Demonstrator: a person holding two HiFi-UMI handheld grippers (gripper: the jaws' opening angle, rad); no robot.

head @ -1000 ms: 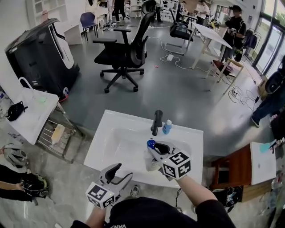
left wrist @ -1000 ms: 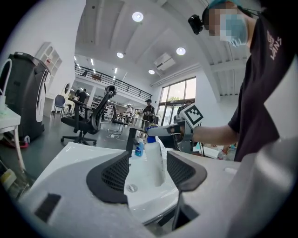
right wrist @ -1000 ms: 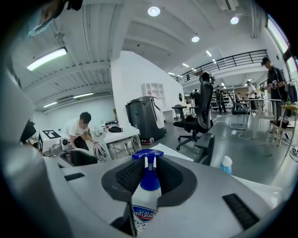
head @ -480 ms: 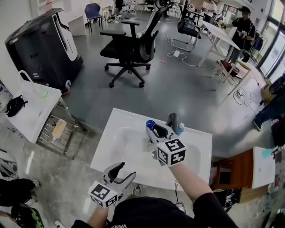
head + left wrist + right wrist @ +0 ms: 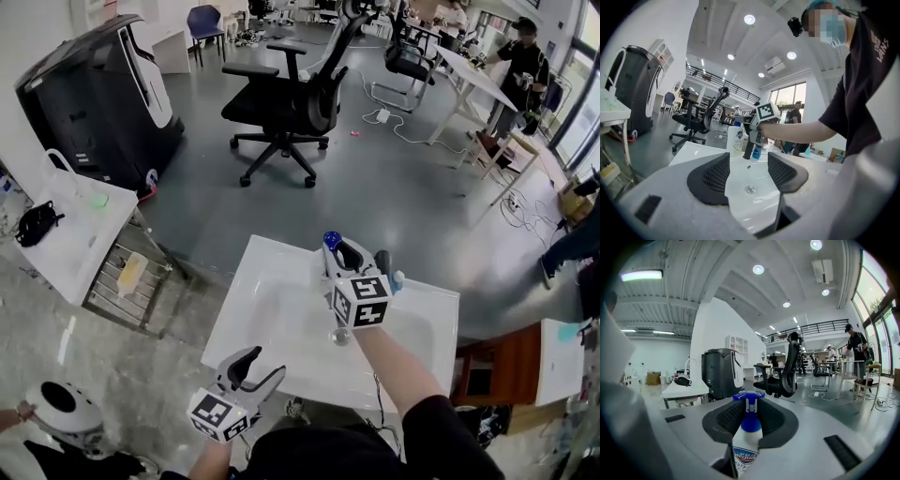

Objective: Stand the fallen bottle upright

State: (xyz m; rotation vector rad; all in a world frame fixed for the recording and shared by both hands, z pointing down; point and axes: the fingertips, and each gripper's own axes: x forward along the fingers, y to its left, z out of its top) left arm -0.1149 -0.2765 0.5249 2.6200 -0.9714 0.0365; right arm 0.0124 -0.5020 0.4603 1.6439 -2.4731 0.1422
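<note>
A white pump bottle with a blue cap stands upright between the jaws of my right gripper, which is shut on it above the back of the white sink. In the right gripper view the bottle fills the gap between the black pads, its blue pump on top. The bottle and right gripper hang just left of the black faucet. My left gripper is open and empty at the sink's front edge, with the drain showing between its jaws.
A small blue bottle stands beside the faucet. A black office chair and a black machine are on the floor beyond. A white side table and wire rack sit left, a wooden table right.
My right gripper has carried the bottle from over the basin up toward the back of the sink near the faucet. My left gripper has shifted a little along the front edge.
</note>
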